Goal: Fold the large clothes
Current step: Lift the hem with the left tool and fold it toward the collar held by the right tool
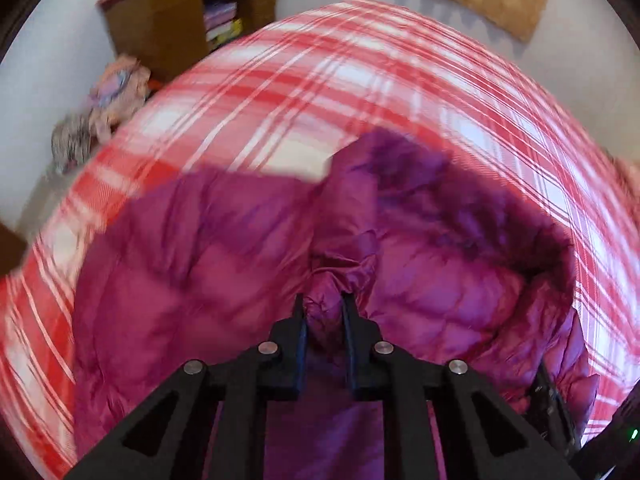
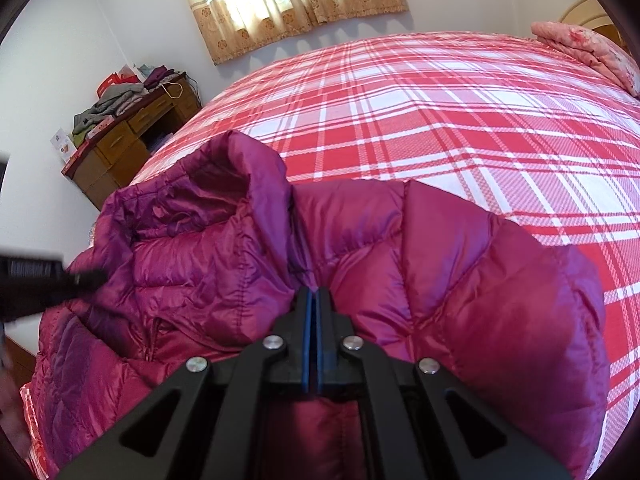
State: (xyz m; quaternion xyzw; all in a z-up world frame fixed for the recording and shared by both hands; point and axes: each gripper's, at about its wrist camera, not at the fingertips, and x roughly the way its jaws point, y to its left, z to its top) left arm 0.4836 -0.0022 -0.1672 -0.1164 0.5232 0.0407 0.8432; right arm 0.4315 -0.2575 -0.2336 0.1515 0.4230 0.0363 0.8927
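Both grippers pinch the magenta down jacket near the bed's edge — right gripper clamped on its fabric as anchor, left gripper nipping a puffy fold to carry it over.

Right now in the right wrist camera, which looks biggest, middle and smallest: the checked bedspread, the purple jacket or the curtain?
1. Checked bedspread
2. Purple jacket, nearly as big, but it is nearest the camera, so unsure
3. Curtain
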